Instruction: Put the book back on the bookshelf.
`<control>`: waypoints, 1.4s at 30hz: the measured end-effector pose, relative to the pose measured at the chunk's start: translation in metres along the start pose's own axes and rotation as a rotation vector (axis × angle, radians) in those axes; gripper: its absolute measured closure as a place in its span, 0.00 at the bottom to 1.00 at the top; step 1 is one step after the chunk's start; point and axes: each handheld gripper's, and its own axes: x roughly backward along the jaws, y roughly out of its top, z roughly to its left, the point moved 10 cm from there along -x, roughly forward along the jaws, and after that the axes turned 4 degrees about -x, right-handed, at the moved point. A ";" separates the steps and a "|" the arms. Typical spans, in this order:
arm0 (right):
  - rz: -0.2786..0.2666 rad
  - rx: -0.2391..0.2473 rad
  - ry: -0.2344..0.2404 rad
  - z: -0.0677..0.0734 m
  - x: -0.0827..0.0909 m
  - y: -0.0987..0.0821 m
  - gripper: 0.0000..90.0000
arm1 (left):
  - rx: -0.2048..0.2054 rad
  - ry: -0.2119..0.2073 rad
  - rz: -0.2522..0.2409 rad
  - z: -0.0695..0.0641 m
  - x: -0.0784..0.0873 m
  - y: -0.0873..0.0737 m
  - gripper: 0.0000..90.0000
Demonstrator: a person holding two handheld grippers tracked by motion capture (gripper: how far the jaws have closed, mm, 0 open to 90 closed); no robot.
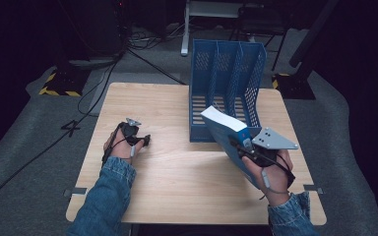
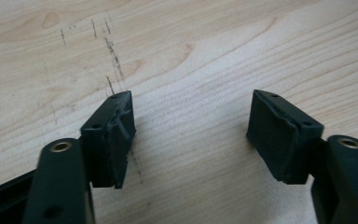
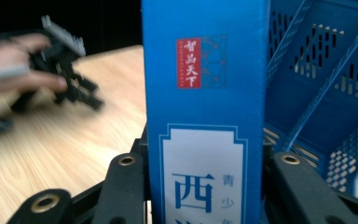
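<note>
Dark surroundings frame a pale worktop [image 1: 177, 177], where the right tool [image 1: 243, 145] clamps a blue book [image 1: 224, 130] upright, angled toward the file rack [image 1: 226, 73] for slotting; left tool [image 2: 191, 126] rests wide, empty.

Chinese print on the blue book's spine

The blue book [image 3: 205, 93] carried a red label [image 3: 189, 63] with white characters 智品天下; lower, a white panel [image 3: 203, 182] bore a large blue 西 and smaller 青少, the rest cut off at the frame's edge.
</note>
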 end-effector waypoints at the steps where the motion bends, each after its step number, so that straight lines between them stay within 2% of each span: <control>1: -0.016 -0.022 0.009 -0.001 0.001 0.003 0.69 | -0.004 -0.002 -0.002 0.001 0.000 0.000 0.33; 2: -0.032 -0.047 0.021 -0.003 0.003 0.006 0.69 | -0.004 -0.001 -0.002 0.001 0.000 0.000 0.32; 3: -0.032 -0.047 0.021 -0.003 0.003 0.006 0.69 | -0.004 -0.001 -0.002 0.001 0.000 0.000 0.32; 4: -0.050 -0.068 0.031 -0.005 0.004 0.009 0.69 | -0.003 0.000 -0.004 0.000 -0.001 0.000 0.32; 5: -0.079 -0.107 0.051 -0.007 0.005 0.013 0.69 | -0.002 0.001 -0.003 0.000 -0.001 0.000 0.32; 6: -0.092 -0.124 0.061 -0.007 0.006 0.015 0.69 | -0.002 0.004 -0.004 0.000 -0.001 0.001 0.32; 12: -0.120 -0.129 0.078 -0.001 0.003 0.027 0.69 | 0.000 0.004 -0.004 0.000 -0.001 0.001 0.31; 17: -0.162 -0.191 0.105 -0.003 0.000 0.036 0.69 | 0.000 0.003 -0.004 0.000 -0.001 0.001 0.31; 18: -0.162 -0.191 0.105 -0.003 0.000 0.036 0.69 | 0.001 0.003 -0.005 0.000 -0.001 0.001 0.31; 19: -0.182 -0.211 0.127 -0.005 -0.001 0.037 0.69 | 0.000 0.004 -0.004 0.000 -0.001 0.001 0.31; 22: -0.197 -0.233 0.142 -0.005 -0.004 0.038 0.69 | 0.000 0.005 -0.005 0.000 -0.002 0.001 0.31; 29: -0.215 -0.226 0.153 -0.004 -0.014 0.030 0.69 | 0.000 0.002 -0.003 0.000 -0.003 0.002 0.31; 33: -0.193 -0.221 0.148 -0.005 -0.023 0.019 0.69 | -0.001 0.004 -0.005 0.000 -0.003 0.002 0.31; 36: -0.197 -0.227 0.152 -0.005 -0.026 0.014 0.69 | -0.002 0.003 -0.004 0.000 -0.003 0.002 0.31; 39: -0.204 -0.241 0.164 -0.005 -0.024 0.013 0.69 | -0.002 0.003 -0.004 0.000 -0.003 0.002 0.31; 42: -0.181 -0.231 0.165 -0.003 -0.021 0.010 0.68 | -0.003 0.004 -0.004 0.000 -0.003 0.002 0.31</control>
